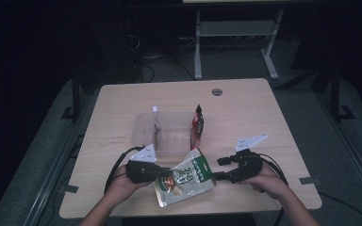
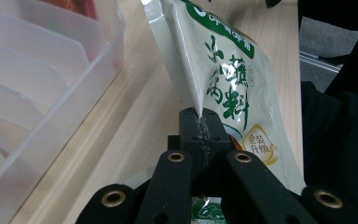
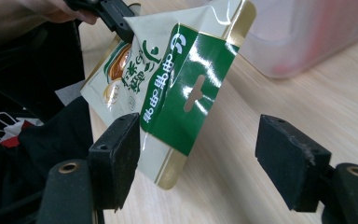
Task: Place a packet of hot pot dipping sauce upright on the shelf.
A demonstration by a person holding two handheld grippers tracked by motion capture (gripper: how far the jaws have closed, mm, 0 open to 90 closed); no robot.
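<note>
A cream and green snack pouch point(image 1: 187, 178) hangs tilted just above the table's front edge, between my two grippers. My left gripper point(image 1: 166, 173) is shut on the pouch's side seam point(image 2: 198, 100), and the pouch point(image 2: 223, 70) rises from its pads. My right gripper point(image 1: 220, 168) stands open at the pouch's other end. In the right gripper view the green header with its hang hole point(image 3: 186, 88) lies between the wide-apart pads point(image 3: 114, 158), close to the left one; neither pad presses on it. The left gripper point(image 3: 107, 11) shows at the top of that view.
A clear plastic divider bin point(image 1: 139, 134) stands mid-table behind the pouch, with a red packet point(image 1: 197, 125) upright at its right end and a pale packet point(image 1: 156, 125) at its left. The wooden table point(image 1: 245, 108) has bare room at left, right and back.
</note>
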